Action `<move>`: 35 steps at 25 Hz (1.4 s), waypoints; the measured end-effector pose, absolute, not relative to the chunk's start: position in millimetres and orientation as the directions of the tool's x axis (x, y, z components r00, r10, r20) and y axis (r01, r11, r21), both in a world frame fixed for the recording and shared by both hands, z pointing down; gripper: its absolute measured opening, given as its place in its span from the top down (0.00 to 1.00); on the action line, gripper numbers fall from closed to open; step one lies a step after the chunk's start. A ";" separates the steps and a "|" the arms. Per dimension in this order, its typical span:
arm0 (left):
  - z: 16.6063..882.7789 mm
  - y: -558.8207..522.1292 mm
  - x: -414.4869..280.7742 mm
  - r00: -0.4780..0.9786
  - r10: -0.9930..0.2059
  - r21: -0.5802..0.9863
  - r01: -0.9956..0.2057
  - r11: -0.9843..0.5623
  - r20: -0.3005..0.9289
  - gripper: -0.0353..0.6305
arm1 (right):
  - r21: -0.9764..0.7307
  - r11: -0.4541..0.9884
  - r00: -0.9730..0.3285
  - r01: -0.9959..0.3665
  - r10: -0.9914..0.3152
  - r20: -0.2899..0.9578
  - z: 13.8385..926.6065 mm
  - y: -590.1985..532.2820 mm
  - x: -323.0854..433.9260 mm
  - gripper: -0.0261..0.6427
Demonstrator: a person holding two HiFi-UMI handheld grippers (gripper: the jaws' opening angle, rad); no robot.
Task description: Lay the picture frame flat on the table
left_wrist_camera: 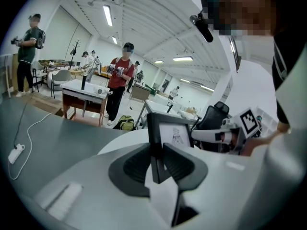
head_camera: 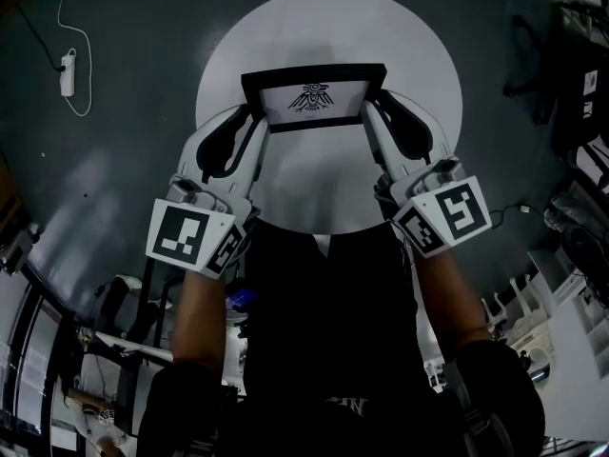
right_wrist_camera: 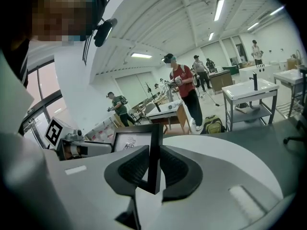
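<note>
A black picture frame [head_camera: 314, 96] with a white print of a bird emblem stands over the middle of the round white table [head_camera: 419, 36], its face tilted toward me. My left gripper [head_camera: 255, 120] is shut on the frame's left edge and my right gripper [head_camera: 373, 112] on its right edge. In the left gripper view the frame's side bar [left_wrist_camera: 154, 147] sits pinched between the dark pads of the left gripper [left_wrist_camera: 158, 159]. The right gripper view shows the other side bar [right_wrist_camera: 154, 150] clamped the same way in the right gripper [right_wrist_camera: 154, 171]. Whether the frame's lower edge touches the table is hidden.
The table stands on a dark grey floor. A white power strip [head_camera: 68, 72] with its cable lies on the floor at the far left. Several people [left_wrist_camera: 121, 78] and work tables [right_wrist_camera: 249, 92] fill the room behind. Chairs and gear crowd the right side [head_camera: 580, 246].
</note>
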State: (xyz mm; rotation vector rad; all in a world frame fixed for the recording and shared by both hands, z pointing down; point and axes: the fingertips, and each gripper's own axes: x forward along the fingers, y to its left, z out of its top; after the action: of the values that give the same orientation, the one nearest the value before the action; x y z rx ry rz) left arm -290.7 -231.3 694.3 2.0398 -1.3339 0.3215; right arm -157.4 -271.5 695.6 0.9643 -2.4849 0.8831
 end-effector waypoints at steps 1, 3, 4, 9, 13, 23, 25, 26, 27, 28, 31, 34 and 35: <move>699.3 -231.5 -291.8 0.447 -0.714 0.400 -0.882 -0.250 0.540 0.82 | -0.433 0.574 -0.715 -0.695 -0.484 0.505 700.1 -271.1 -158.4 0.88; 709.3 -231.5 -292.8 0.446 -0.706 0.404 -0.882 -0.242 0.550 0.82 | -0.440 0.567 -0.712 -0.697 -0.476 0.516 708.7 -269.6 -159.0 0.88; 713.6 -231.1 -292.3 0.446 -0.701 0.406 -0.882 -0.239 0.557 0.82 | -0.443 0.563 -0.712 -0.698 -0.472 0.520 712.1 -268.6 -158.4 0.88; 726.4 -228.4 -288.5 0.445 -0.686 0.410 -0.883 -0.229 0.576 0.82 | -0.455 0.550 -0.709 -0.700 -0.459 0.536 724.5 -264.5 -154.1 0.88; 738.7 -225.5 -285.9 0.450 -0.675 0.415 -0.881 -0.228 0.584 0.82 | -0.463 0.534 -0.702 -0.707 -0.455 0.547 739.2 -262.3 -151.1 0.88; 763.4 -219.1 -278.8 0.453 -0.653 0.431 -0.878 -0.209 0.607 0.82 | -0.468 0.511 -0.687 -0.721 -0.439 0.579 763.9 -255.8 -144.0 0.88; 765.5 -218.8 -278.4 0.452 -0.652 0.432 -0.878 -0.206 0.609 0.82 | -0.468 0.509 -0.686 -0.722 -0.439 0.581 765.3 -255.8 -143.7 0.88; 766.4 -218.6 -278.1 0.452 -0.651 0.432 -0.878 -0.206 0.610 0.82 | -0.468 0.508 -0.685 -0.723 -0.439 0.582 765.8 -255.9 -143.6 0.88; 767.3 -218.1 -277.7 0.453 -0.649 0.430 -0.878 -0.208 0.612 0.82 | -0.467 0.507 -0.683 -0.725 -0.440 0.583 766.6 -255.8 -143.3 0.88; 768.5 -217.3 -277.2 0.454 -0.646 0.429 -0.879 -0.210 0.614 0.82 | -0.467 0.505 -0.682 -0.726 -0.440 0.584 768.0 -255.4 -142.9 0.88; 771.3 -216.2 -276.2 0.454 -0.640 0.425 -0.880 -0.213 0.620 0.82 | -0.468 0.501 -0.680 -0.728 -0.437 0.589 772.9 -253.3 -141.8 0.88; 773.0 -216.9 -276.1 0.454 -0.638 0.426 -0.880 -0.211 0.622 0.82 | -0.466 0.500 -0.678 -0.730 -0.439 0.590 774.0 -252.9 -141.5 0.88; 774.3 -216.9 -276.3 0.453 -0.637 0.426 -0.880 -0.209 0.623 0.82 | -0.466 0.499 -0.677 -0.730 -0.440 0.590 774.7 -252.9 -141.7 0.88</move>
State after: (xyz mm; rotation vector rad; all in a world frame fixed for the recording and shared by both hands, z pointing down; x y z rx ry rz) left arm -276.3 -216.9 774.3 1.9409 -1.2706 0.4038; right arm -141.7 -252.9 774.7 0.9705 -2.3518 1.0057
